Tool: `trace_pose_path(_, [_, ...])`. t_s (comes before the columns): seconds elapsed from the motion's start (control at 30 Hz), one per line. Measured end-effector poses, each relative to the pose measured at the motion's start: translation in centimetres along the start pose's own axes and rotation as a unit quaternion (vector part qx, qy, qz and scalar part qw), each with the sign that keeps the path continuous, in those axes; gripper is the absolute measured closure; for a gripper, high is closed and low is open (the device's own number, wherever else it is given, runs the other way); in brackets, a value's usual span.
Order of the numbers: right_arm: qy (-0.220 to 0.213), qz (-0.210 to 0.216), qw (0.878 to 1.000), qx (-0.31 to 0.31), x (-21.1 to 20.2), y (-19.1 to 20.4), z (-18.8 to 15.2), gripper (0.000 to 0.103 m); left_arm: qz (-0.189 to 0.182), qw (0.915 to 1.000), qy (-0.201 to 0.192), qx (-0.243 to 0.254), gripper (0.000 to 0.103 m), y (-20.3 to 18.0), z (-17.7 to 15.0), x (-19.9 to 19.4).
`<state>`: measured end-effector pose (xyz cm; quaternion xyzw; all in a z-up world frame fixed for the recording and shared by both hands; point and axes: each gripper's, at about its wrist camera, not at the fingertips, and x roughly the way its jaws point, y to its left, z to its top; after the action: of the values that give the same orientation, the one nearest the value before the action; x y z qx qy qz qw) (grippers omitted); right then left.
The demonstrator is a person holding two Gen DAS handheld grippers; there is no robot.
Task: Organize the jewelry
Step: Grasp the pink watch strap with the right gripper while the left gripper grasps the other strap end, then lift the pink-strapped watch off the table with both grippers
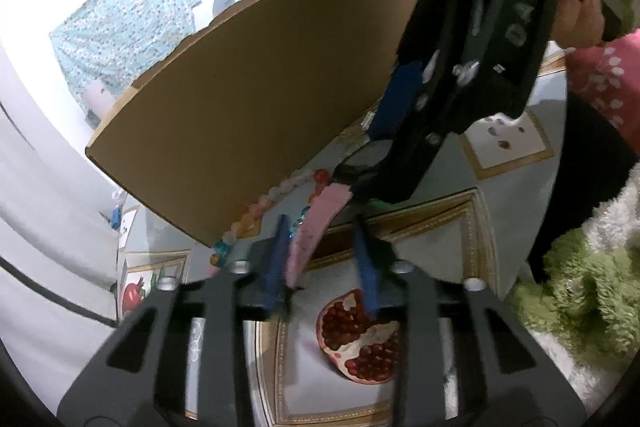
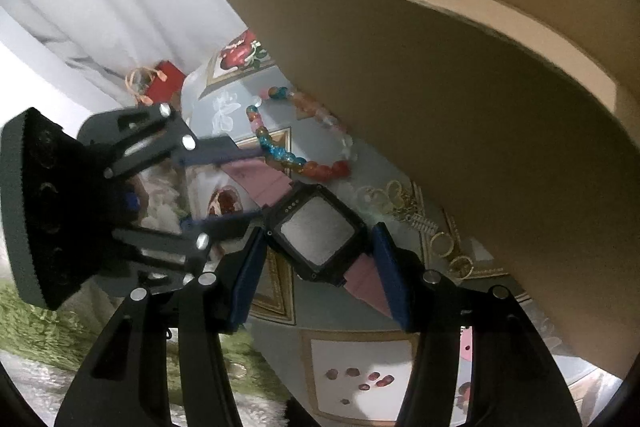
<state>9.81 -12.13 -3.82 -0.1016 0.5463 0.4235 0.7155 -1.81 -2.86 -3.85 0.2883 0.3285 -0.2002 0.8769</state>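
Observation:
A watch (image 2: 320, 231) with a black square case and pink strap is held above the table. My right gripper (image 2: 320, 259) is shut on the watch, its blue fingers (image 2: 390, 275) at either side of the case. My left gripper (image 1: 324, 255) is open around the far pink strap end (image 1: 316, 227), which lies against one finger. The left gripper shows in the right wrist view (image 2: 224, 187). A colourful bead bracelet (image 2: 296, 151) and gold rings and chains (image 2: 416, 219) lie on the table beside a cardboard box (image 2: 460, 107).
The table carries a pomegranate-print cloth (image 1: 360, 339). The box wall (image 1: 248, 99) stands close behind the jewelry. A red gift box (image 2: 164, 83) sits at the far table edge. Green and white fluffy fabric (image 1: 580, 287) lies beside the table.

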Motion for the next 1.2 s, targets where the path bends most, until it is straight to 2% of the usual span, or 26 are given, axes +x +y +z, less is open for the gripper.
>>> trace_pose_path(0.07, [-0.004, -0.004, 1.0, 0.003, -0.1, 0.1, -0.2, 0.05, 0.0, 0.9999, 0.004, -0.017, 0.094, 0.5, 0.1, 0.2])
trace_pose_path(0.2, [-0.023, -0.019, 0.999, 0.019, -0.6, 0.3, -0.7, 0.047, -0.038, 0.9974, 0.003, -0.061, 0.097, 1.6, 0.6, -0.2])
trace_pose_path(0.37, [-0.038, -0.09, 0.995, -0.002, -1.1, 1.3, -2.6, 0.045, -0.062, 0.9938, 0.012, -0.092, 0.098, 2.5, 0.4, -0.2])
trace_pose_path(0.47, [-0.045, -0.131, 0.99, -0.019, -1.3, 1.6, -3.5, 0.045, -0.062, 0.9934, 0.015, -0.095, 0.098, 2.8, 0.6, 0.1])
trace_pose_path(0.5, [-0.046, -0.151, 0.987, -0.029, -1.3, 1.9, -3.7, 0.046, -0.059, 0.9937, 0.016, -0.094, 0.098, 2.7, 0.6, 0.1])
trace_pose_path(0.6, [-0.046, -0.206, 0.976, -0.061, -1.0, 2.5, -4.4, 0.06, -0.052, 0.9941, 0.019, -0.094, 0.098, 2.4, 0.8, 0.0])
trace_pose_path(0.63, [-0.054, -0.224, 0.971, -0.069, -1.0, 2.8, -4.6, 0.067, -0.05, 0.9941, 0.019, -0.095, 0.098, 2.5, 0.8, 0.1])
trace_pose_path(0.67, [-0.057, -0.233, 0.968, -0.071, -1.0, 2.9, -4.7, 0.08, -0.044, 0.9945, 0.019, -0.094, 0.098, 2.5, 0.9, 0.2])
trace_pose_path(0.77, [-0.078, -0.266, 0.958, -0.072, -1.3, 3.3, -4.9, 0.092, -0.026, 0.9955, 0.013, -0.091, 0.099, 2.5, 1.1, 0.4])
trace_pose_path(0.83, [-0.098, -0.278, 0.953, -0.071, -1.8, 3.8, -5.1, 0.096, -0.023, 0.9953, 0.008, -0.094, 0.1, 2.5, 1.2, 0.1])
trace_pose_path(0.9, [-0.121, -0.301, 0.943, -0.077, -2.1, 4.9, -4.9, 0.097, -0.011, 0.9955, -0.008, -0.094, 0.1, 2.5, 1.6, -1.1])
trace_pose_path(1.07, [-0.188, -0.34, 0.916, -0.097, -5.8, 7.9, -4.0, 0.099, 0.029, 0.9928, -0.067, -0.095, 0.1, 3.9, 3.6, -5.3])
trace_pose_path(1.2, [-0.24, -0.366, 0.89, -0.129, -9.3, 10.3, -2.2, 0.099, 0.045, 0.9851, -0.125, -0.11, 0.1, 7.2, 6.1, -8.8])
